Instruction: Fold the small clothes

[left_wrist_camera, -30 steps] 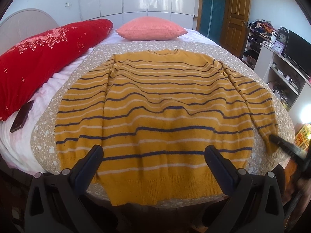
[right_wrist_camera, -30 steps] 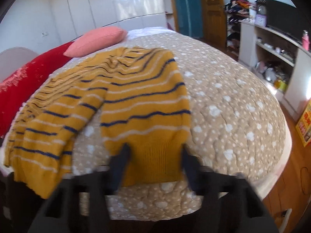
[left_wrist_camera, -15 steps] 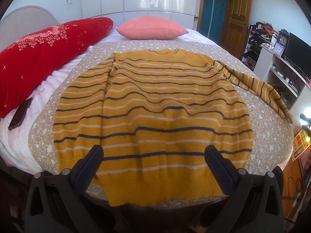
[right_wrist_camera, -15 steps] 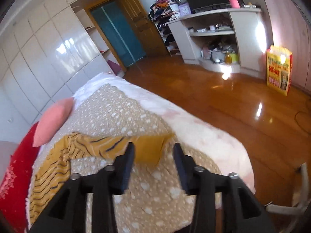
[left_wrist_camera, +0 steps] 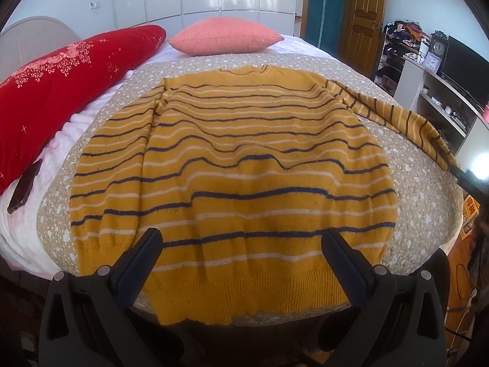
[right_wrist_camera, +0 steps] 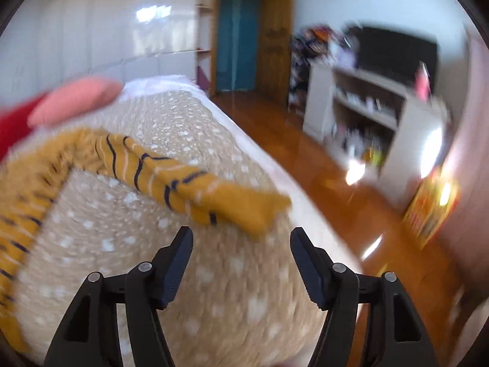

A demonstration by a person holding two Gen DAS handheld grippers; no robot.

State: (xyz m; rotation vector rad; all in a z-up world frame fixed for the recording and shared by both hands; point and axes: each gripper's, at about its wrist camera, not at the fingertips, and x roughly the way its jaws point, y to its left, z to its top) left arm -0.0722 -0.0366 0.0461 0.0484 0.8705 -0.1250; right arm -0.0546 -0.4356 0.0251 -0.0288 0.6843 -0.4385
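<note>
A yellow sweater (left_wrist_camera: 235, 165) with dark and white stripes lies flat on the speckled beige bedspread (left_wrist_camera: 421, 195), hem toward me. Its right sleeve (left_wrist_camera: 394, 116) is stretched out toward the bed's right edge; in the blurred right wrist view the sleeve (right_wrist_camera: 171, 180) lies ahead with its cuff (right_wrist_camera: 253, 211) just beyond the fingers. My left gripper (left_wrist_camera: 241, 247) is open and empty above the hem. My right gripper (right_wrist_camera: 241, 244) is open and empty, just short of the cuff; it shows in the left wrist view (left_wrist_camera: 470, 180) at the right edge.
A red bolster (left_wrist_camera: 61, 91) and a pink pillow (left_wrist_camera: 226, 39) lie at the head of the bed. A dark phone (left_wrist_camera: 24, 189) rests on the white sheet at the left. A white shelf unit (right_wrist_camera: 373, 113) with a TV and the wooden floor (right_wrist_camera: 305, 159) are to the right.
My right gripper pulled the right sleeve out from the sweater's side toward the bed's right edge, then opened and let go of the cuff. The left gripper stayed still.
</note>
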